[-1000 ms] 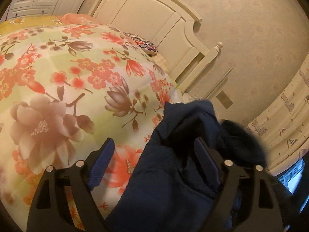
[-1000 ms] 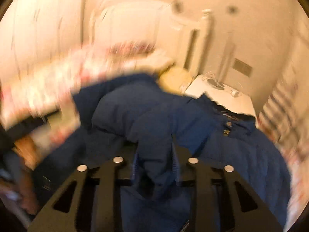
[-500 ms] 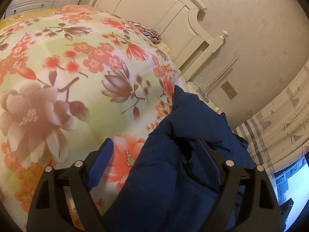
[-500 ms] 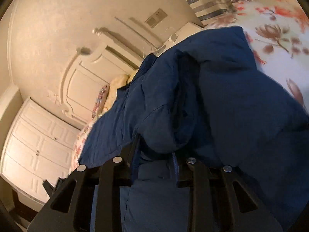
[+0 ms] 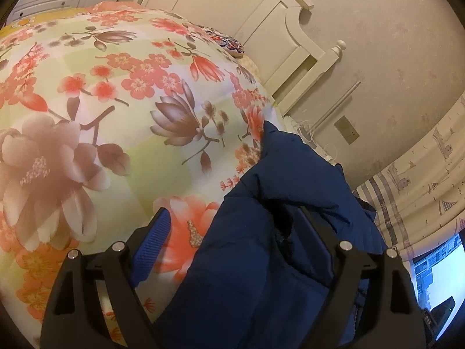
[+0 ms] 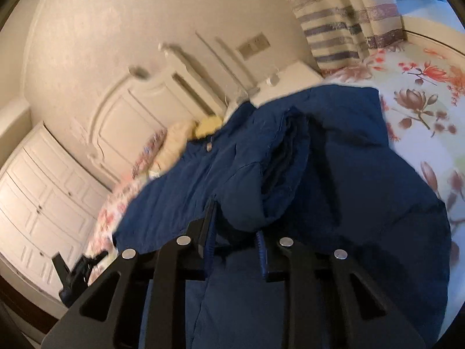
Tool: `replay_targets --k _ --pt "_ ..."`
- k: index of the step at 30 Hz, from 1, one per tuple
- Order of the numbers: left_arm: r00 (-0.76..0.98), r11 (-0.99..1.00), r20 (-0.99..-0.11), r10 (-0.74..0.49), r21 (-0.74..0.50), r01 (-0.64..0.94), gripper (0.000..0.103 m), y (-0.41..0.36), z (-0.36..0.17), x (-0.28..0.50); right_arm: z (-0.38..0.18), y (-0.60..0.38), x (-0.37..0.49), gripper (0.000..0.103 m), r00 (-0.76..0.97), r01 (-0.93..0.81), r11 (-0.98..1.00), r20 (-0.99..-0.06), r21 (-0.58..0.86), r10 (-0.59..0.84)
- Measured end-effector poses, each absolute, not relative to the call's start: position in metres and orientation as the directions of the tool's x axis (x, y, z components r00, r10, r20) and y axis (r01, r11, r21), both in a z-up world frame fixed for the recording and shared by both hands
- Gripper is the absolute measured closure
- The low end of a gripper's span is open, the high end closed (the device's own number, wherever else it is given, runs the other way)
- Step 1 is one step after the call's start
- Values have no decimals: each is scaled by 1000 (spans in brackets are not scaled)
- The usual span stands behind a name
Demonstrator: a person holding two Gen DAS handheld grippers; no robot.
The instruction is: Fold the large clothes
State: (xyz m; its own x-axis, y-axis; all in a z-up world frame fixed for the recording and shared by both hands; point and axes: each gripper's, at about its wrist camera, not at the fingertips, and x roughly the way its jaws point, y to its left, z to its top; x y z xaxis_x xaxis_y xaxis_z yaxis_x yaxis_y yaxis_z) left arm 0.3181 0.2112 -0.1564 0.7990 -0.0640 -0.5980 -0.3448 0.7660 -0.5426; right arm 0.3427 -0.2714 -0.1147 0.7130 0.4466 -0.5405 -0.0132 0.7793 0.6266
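A dark blue padded jacket (image 5: pixel 261 261) lies on the floral bedspread (image 5: pixel 116 116) at the bed's right side. My left gripper (image 5: pixel 232 215) stands wide open over the jacket's edge. Its left blue pad (image 5: pixel 154 241) hangs above bare bedspread, and the right finger is sunk in a fold. In the right wrist view the jacket (image 6: pixel 348 174) spreads across the bed. My right gripper (image 6: pixel 235 224) has a thick fold of it between its pads, and its jaws are closing on that fold.
A cream headboard (image 5: pixel 232 8) and a patterned pillow (image 5: pixel 229 43) are at the bed's far end. A white nightstand (image 6: pixel 290 78) and striped curtain (image 6: pixel 348 29) stand beside the bed. White wardrobe doors (image 6: pixel 37 197) line the far wall.
The right gripper has rolled and swung across the bed with the jacket fold in it. The jacket has settled lower and flatter in front of the left gripper, which has hardly moved.
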Motion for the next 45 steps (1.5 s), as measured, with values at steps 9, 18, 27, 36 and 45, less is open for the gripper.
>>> replay_targets --k 9,18,27,36,45 --pt "791 779 -609 -62 -525 -343 15 207 -157 323 -72 -279 304 43 845 107 910 -518 401 129" --pt "789 784 -611 -54 -516 -346 12 206 -157 322 -117 -212 360 43 712 -15 993 -696 120 95" --pt "806 950 -592 1 -251 -186 12 133 -101 328 -124 -200 361 39 717 -19 998 -695 58 54" --pt "613 998 -788 55 59 -14 2 33 -147 421 -119 -206 360 38 723 -25 994 -685 103 89" --pt "652 988 -758 -25 -120 -101 3 57 -112 458 -120 -209 362 37 719 -26 992 -687 122 103"
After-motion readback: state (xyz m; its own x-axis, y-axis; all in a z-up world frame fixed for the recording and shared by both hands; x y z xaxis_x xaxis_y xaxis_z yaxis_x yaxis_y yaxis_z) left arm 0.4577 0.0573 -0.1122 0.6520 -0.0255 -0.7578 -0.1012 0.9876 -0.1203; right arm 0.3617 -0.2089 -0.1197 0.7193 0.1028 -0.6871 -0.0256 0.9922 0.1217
